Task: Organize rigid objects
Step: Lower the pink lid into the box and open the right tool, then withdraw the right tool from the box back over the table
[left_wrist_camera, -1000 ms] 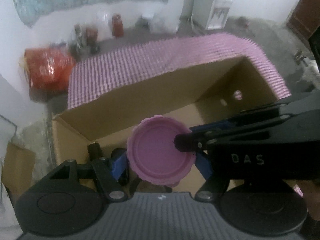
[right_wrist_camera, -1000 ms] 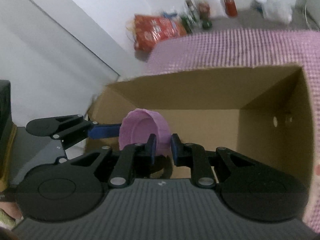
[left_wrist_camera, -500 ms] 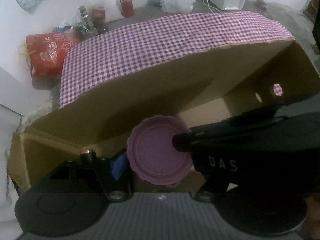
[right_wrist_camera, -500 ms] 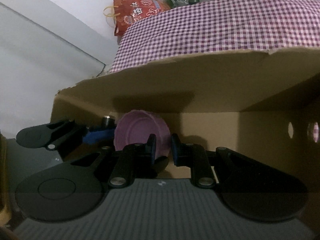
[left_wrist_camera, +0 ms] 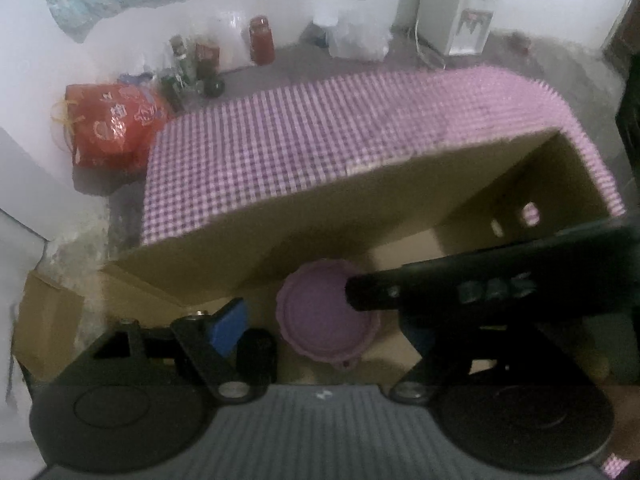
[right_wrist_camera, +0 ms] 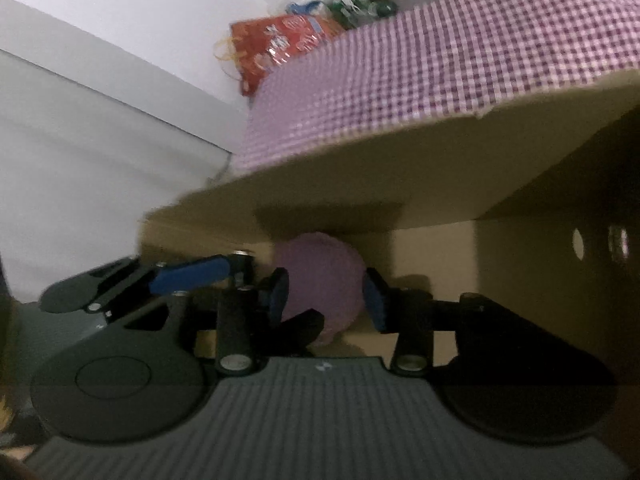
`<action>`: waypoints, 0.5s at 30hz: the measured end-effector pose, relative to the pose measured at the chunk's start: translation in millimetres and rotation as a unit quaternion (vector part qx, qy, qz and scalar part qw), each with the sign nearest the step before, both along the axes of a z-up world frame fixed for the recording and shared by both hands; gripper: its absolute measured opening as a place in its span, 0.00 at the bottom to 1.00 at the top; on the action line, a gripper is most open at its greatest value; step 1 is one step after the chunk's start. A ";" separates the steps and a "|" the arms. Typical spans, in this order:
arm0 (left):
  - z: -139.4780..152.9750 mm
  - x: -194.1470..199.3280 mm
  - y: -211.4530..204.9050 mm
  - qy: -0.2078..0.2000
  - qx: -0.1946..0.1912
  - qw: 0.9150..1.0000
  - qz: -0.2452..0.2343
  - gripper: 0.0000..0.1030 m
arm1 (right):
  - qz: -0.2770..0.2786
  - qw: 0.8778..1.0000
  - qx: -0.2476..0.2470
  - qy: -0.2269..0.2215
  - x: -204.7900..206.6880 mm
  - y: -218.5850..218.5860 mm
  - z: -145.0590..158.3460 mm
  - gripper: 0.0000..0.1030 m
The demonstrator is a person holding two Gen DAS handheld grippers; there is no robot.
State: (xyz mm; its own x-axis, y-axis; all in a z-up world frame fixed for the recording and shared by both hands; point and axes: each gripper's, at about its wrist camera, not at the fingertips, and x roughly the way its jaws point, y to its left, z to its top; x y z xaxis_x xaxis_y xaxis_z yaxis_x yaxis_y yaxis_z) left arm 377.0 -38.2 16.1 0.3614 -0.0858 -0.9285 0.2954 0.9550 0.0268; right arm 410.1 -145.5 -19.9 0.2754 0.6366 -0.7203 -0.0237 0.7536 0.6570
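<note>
A purple lid (left_wrist_camera: 328, 316) lies low inside a cardboard box (left_wrist_camera: 256, 240), on or just above its floor, with both tools reaching in around it. The right gripper (right_wrist_camera: 324, 300) has its jaws spread, one blue pad to each side of the lid and neither clearly pressing it; the left gripper (left_wrist_camera: 320, 332) is likewise released, its pads well apart either side of the lid. In the left wrist view the right tool's black finger crosses over the lid's rim.

The risk from here looks to be a snag: a finger drawn back carelessly could catch the scalloped rim and flip or drag the lid, and the two tools crowd each other in the box's corner, so they may knock together or shove the thin wall. The box stands on a purple checked cloth (left_wrist_camera: 320, 128).

The only legible writing is "DAS", blurred, on the right tool's finger. Print on a red bag (left_wrist_camera: 112, 128) beyond is unreadable.
</note>
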 end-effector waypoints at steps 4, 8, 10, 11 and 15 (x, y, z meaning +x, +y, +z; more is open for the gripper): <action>32.6 -20.1 9.2 -0.030 -0.024 0.999 -0.001 0.81 | -0.013 0.998 0.061 -0.020 -21.9 -23.7 30.6 0.42; 73.4 -53.7 21.3 -0.074 -0.050 0.996 -0.009 0.81 | -0.032 0.988 0.138 -0.054 -60.5 -55.4 64.0 0.43; 93.8 -74.9 27.5 -0.095 -0.066 0.993 -0.011 0.81 | -0.043 0.981 0.172 -0.076 -90.0 -73.2 81.2 0.44; 104.1 -87.9 31.6 -0.106 -0.079 0.991 -0.014 0.83 | -0.047 0.978 0.184 -0.085 -101.5 -79.3 87.4 0.44; 133.5 -146.1 46.7 -0.150 -0.121 0.981 -0.023 0.86 | -0.066 0.964 0.222 -0.130 -174.2 -112.5 108.2 0.49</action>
State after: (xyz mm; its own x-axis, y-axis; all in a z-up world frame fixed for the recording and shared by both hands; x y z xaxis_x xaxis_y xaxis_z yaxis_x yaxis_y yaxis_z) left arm 230.9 8.6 149.6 0.6060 -0.3142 -0.7307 0.3525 0.9296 -0.1074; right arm 235.9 -258.0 88.3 0.5098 0.8134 -0.2801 -0.1542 0.4067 0.9005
